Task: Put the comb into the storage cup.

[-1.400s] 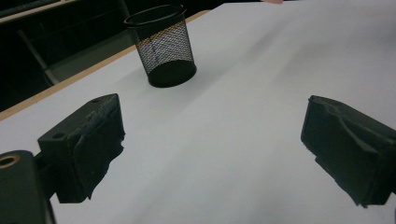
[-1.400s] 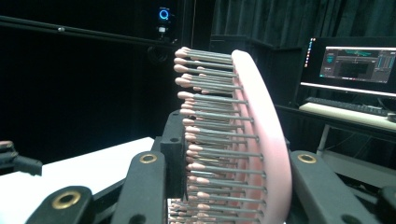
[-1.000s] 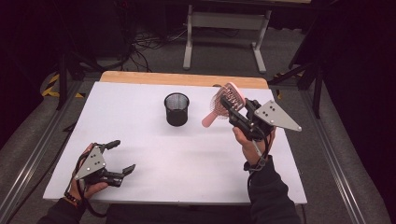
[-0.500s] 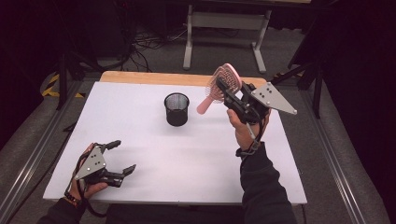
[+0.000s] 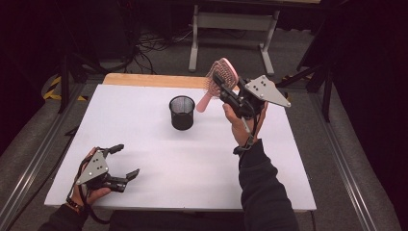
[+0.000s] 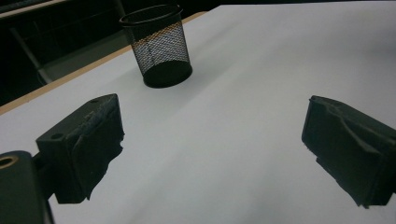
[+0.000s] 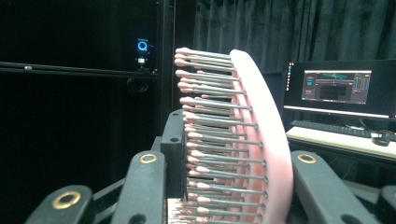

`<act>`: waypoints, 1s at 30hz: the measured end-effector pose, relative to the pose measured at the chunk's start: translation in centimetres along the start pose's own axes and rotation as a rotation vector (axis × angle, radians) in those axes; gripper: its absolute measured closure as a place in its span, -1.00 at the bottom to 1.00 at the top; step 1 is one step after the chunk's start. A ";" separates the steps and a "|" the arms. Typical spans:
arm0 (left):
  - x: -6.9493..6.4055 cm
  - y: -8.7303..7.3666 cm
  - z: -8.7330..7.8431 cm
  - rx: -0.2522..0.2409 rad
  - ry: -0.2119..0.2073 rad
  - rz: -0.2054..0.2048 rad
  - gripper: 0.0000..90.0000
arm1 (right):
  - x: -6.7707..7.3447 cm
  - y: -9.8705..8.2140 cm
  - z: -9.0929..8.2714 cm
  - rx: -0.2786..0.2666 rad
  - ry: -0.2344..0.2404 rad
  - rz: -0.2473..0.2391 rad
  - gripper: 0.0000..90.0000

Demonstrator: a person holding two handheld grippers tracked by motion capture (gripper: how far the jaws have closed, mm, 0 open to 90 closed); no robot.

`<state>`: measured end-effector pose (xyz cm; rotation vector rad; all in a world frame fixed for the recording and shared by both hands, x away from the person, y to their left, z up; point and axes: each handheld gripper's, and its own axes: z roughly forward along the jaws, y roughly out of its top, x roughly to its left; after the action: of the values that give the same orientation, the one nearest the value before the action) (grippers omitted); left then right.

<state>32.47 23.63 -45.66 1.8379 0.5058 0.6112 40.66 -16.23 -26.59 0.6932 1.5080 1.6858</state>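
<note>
Now: carry step | right tool (image 5: 226, 91) clamped on pink hairbrush (image 5: 219, 79), raised right of mesh cup (image 5: 182, 112) | left tool (image 5: 122, 161) apart, idle on bench (image 5: 144, 139) | next: tip handle down into cup.

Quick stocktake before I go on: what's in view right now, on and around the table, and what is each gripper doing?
hairbrush: 1, pink, held up in the air right of the cup, handle pointing down toward it
mesh pen cup: 1, black, upright on the table, far centre
table: 1, white top, wooden far edge
monitor: 1, lit, in the background of the right gripper view
right gripper: 1, black, shut on the hairbrush
left gripper: 1, black, open, low at the near left corner
</note>
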 end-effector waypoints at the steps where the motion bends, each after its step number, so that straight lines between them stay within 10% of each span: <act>1: 0.0 0.0 0.0 -0.001 -0.001 -0.001 -0.86 | 0.0 0.0 0.0 0.000 0.000 0.000 0.41; 30: 0.4 -0.3 0.0 0.004 -0.007 -0.010 -0.86 | 1.7 -2.2 5.0 0.041 0.027 0.011 0.41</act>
<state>32.77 23.95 -45.84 1.8392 0.5114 0.5969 44.13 -11.95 -28.11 0.7042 1.5638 1.6833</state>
